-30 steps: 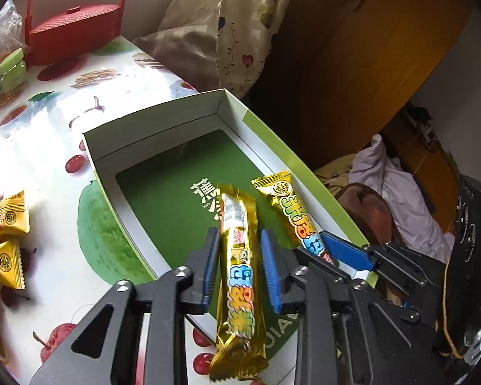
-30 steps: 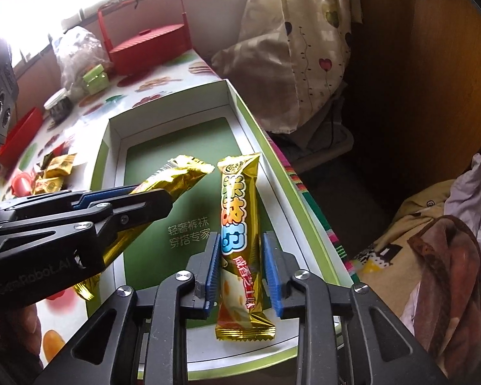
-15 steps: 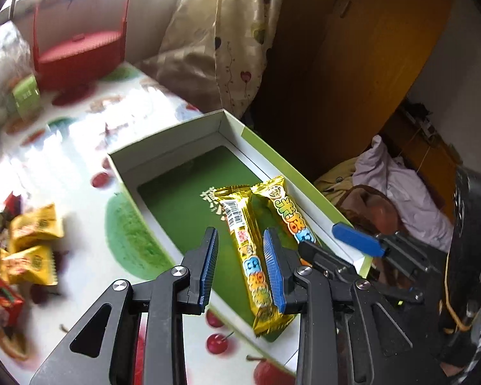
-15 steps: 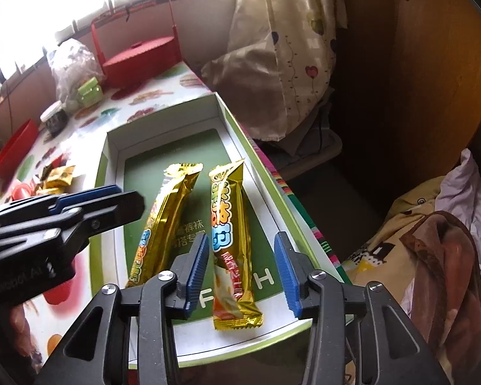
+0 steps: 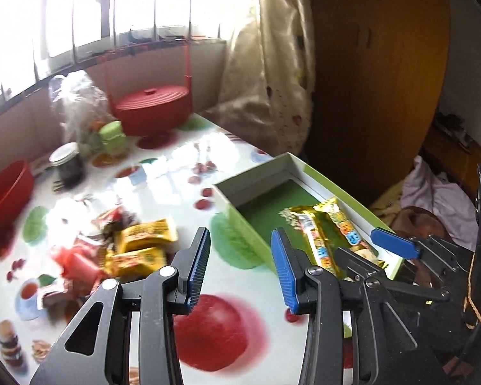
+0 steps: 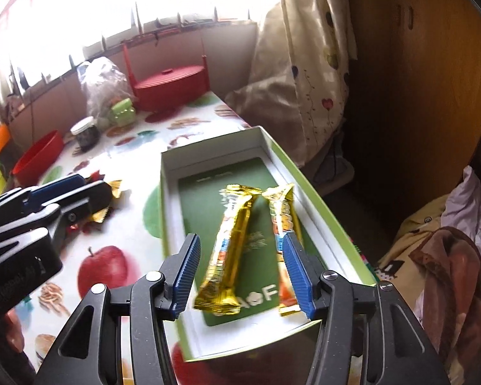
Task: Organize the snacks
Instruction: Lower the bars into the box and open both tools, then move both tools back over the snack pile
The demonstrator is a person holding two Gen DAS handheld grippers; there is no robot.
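Two gold-wrapped snack bars lie side by side in the open green-and-white box [image 6: 208, 147]: the left bar [image 6: 231, 240] and the right bar [image 6: 285, 218]. My right gripper [image 6: 240, 266] hovers above their near ends, its jaws opening and touching neither bar. In the left wrist view the same bars [image 5: 317, 240] rest in the box [image 5: 240, 224]. My left gripper [image 5: 240, 256] hangs over the bare tablecloth left of the box, its jaws opening with nothing between them. A pile of loose yellow and red snacks [image 5: 138, 243] lies to its left.
A red lidded basket [image 5: 154, 106], a green container [image 5: 112, 134], a dark jar [image 5: 67, 163] and a red bowl [image 5: 6, 192] stand at the table's far side. Right of the box the table ends, with a curtain [image 6: 304, 64], wardrobe and heaped clothes [image 6: 449, 256] beyond.
Both grippers were shut on a gold bar and have let go, so the bars now lie in the box. Both pulled back and up, and the left swung left towards the snack pile.
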